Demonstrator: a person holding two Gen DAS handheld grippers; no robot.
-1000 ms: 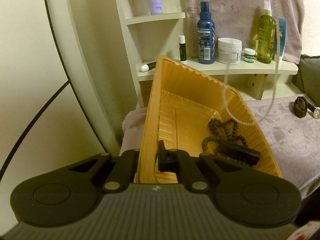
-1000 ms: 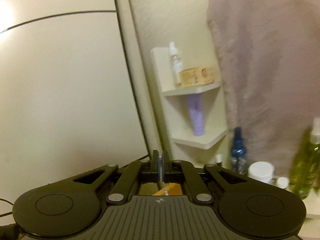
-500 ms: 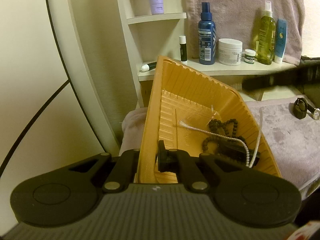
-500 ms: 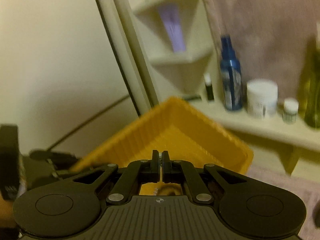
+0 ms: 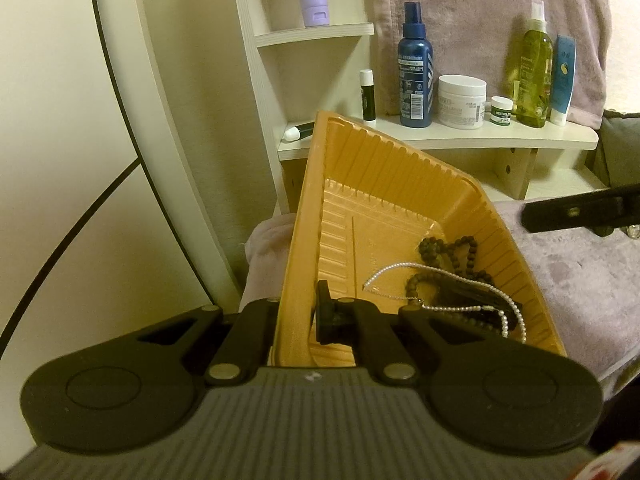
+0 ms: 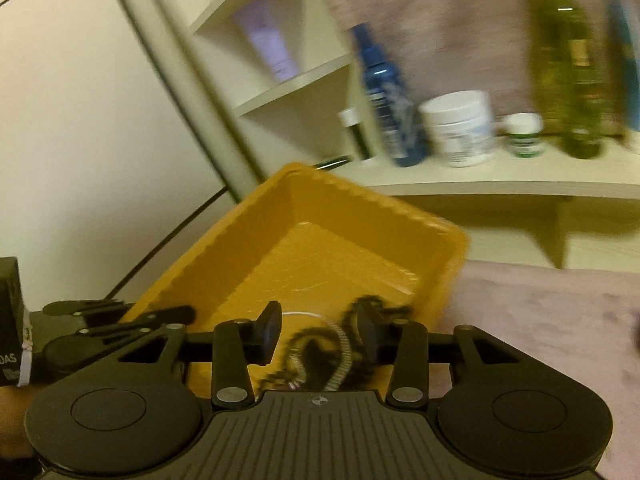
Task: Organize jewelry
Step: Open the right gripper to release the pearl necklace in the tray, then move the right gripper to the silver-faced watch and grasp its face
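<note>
A mauve blanket (image 5: 580, 280) carried the orange tray (image 5: 384, 184) at its left edge; toiletries lined the shelf (image 5: 460, 138) behind.

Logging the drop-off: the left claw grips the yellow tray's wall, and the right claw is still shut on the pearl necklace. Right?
Not quite. The right claw is open, per the right wrist view; the pearl necklace lies in the yellow tray, whose wall the left claw grips.

Both tongs are matte black plastic. The left tongs (image 5: 296, 322) and right tongs (image 6: 318, 334) each have a ribbed grey body, two round discs at the sides, linkage arms with silver screws, flat black fingers (image 6: 269, 334), and a small white centre mark.
</note>
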